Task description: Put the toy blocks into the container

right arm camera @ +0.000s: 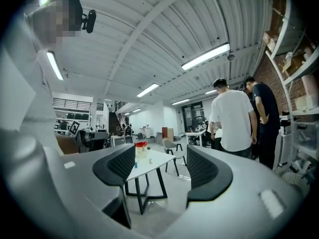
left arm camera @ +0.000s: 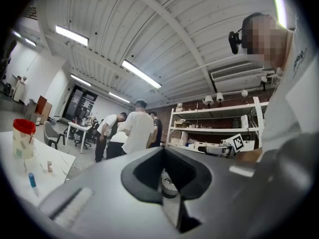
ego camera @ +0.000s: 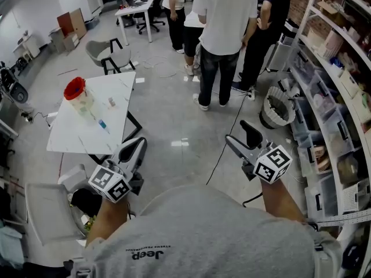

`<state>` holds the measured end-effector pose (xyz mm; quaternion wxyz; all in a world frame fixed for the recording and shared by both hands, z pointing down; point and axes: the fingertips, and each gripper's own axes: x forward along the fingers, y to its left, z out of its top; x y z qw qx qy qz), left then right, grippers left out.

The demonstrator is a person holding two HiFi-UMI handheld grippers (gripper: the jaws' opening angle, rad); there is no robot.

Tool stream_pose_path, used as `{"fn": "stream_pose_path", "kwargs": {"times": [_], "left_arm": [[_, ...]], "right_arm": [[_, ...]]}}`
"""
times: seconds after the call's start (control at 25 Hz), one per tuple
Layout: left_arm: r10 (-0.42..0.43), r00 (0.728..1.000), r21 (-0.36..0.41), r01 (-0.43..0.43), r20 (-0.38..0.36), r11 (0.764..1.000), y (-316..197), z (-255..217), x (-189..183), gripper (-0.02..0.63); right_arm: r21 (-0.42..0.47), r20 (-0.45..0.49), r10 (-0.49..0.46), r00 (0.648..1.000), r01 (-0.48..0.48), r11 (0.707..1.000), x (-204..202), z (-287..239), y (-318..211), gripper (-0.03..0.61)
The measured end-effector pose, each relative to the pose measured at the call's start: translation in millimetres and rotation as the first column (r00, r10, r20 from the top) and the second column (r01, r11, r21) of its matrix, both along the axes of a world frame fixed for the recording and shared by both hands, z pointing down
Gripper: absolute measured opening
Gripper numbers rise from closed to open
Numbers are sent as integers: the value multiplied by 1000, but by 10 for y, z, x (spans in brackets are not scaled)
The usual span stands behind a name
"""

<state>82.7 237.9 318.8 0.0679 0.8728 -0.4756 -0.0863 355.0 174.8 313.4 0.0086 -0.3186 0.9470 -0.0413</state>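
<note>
A clear container with a red lid stands on the white table at the left of the head view. Two small pale toy blocks and a blue piece lie beside it. Both grippers hang in the air, well short of the table. My left gripper is nearest the table's right corner, jaws shut with nothing between them. My right gripper is over the floor, open and empty. The right gripper view frames the table and container far off between its jaws.
Several people stand on the floor beyond the table. Storage shelves line the right wall, with a wire basket at their foot. A black cable crosses the floor. A grey chair stands behind the table, a white seat at the lower left.
</note>
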Motion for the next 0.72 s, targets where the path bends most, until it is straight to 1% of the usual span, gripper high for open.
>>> {"fn": "stream_pose_path", "kwargs": {"times": [0.28, 0.48, 0.6, 0.72], "left_arm": [[-40, 999, -32, 40, -10, 999, 28, 38, 419, 58], [-50, 999, -55, 49, -11, 997, 4, 94, 731, 58], [-46, 999, -71, 46, 0, 996, -64, 134, 824, 58], [-43, 999, -76, 44, 7, 996, -193, 156, 794, 58]], "right_arm": [[4, 4, -40, 999, 40, 999, 360, 47, -34, 301], [0, 24, -55, 998, 55, 999, 629, 83, -114, 301], [-12, 36, -56, 998, 57, 998, 698, 132, -218, 301], [-8, 40, -67, 997, 68, 998, 665, 190, -336, 301]]}}
